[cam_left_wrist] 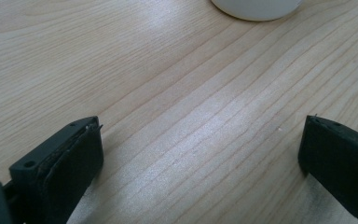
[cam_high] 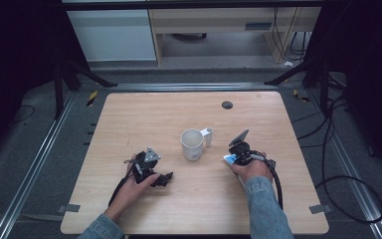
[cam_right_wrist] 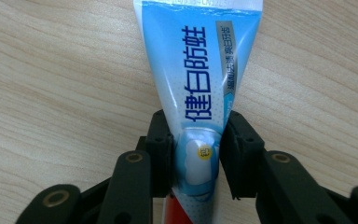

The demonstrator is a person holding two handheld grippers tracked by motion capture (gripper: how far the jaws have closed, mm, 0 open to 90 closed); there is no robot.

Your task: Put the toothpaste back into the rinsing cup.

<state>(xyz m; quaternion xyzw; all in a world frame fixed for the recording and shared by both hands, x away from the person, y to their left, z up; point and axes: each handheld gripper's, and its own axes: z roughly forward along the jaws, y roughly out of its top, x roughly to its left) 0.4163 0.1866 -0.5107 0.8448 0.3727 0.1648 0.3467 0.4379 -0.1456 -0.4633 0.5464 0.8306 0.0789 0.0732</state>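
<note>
Right gripper (cam_right_wrist: 196, 154) clamped across a blue toothpaste tube (cam_right_wrist: 200, 79) near its cap end, held low over the wooden table (cam_high: 129, 114) just right of a white mug (cam_high: 193, 144); left gripper (cam_left_wrist: 200, 149) spread apart, empty; tube likely light, soft, slippery, best pinched at its stiffer shoulder.

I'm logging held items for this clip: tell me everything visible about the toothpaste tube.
The toothpaste tube is a soft, glossy tube, light blue fading to white, with dark blue Chinese characters, a grey side strip and a tooth picture near its lower end, where some red shows. It widens to a flat crimped end, pointing away from the right tongs, whose jaws pinch its narrower part from both sides. In the high view it sits right of the white mug, over the wooden table.
</note>
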